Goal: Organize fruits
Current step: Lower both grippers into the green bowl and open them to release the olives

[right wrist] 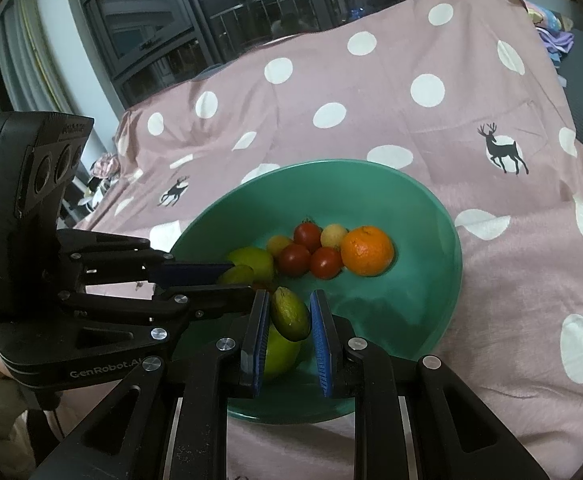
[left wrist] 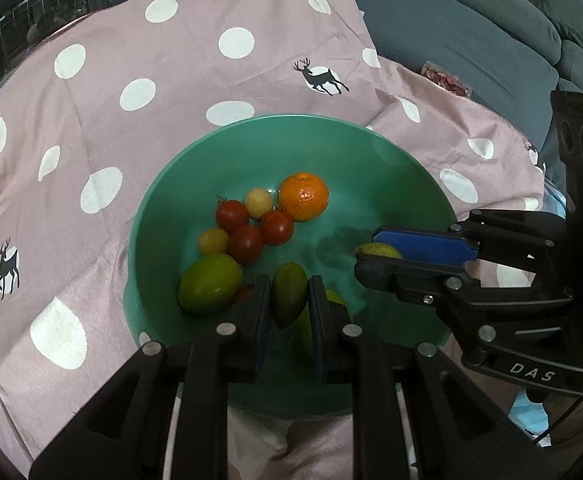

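Both tongs over the green bowl (left wrist: 163, 208) — left tongs (left wrist: 289, 304) pinching one small green fruit (left wrist: 289, 300), right tongs (right wrist: 290, 316) pinching another (right wrist: 290, 314), evidently for release among the orange (left wrist: 304, 196) and tomatoes (left wrist: 247, 232)

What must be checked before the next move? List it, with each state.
1. Left gripper shut on its green fruit: ok.
2. Right gripper shut on its own green fruit: ok.
3. Both held fruits over the bowl: ok.
4. Bare room in the bowl, right of the orange: ok.
5. Grippers apart from each other: cannot tell; in the right wrist view their fingers look very close.
6. Held fruits above the pile, not touching it: cannot tell.
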Available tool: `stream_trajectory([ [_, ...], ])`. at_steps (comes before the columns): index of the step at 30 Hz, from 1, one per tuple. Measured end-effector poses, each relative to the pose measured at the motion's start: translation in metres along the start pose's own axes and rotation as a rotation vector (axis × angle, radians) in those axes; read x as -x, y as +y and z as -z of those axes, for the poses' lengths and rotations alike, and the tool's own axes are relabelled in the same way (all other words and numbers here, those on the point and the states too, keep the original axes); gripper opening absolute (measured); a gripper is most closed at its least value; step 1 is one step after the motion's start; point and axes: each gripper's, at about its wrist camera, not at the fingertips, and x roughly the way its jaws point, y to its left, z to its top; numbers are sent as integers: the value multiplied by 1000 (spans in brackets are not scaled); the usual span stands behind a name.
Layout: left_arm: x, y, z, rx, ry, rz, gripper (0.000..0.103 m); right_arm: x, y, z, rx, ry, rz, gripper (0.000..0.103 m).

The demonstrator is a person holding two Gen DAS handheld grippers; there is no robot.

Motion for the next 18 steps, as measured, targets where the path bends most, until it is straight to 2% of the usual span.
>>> stream_trajectory([
  [18,-11,1,0,-5,36,-15,18,-4,2,-1,23,24,18,23],
])
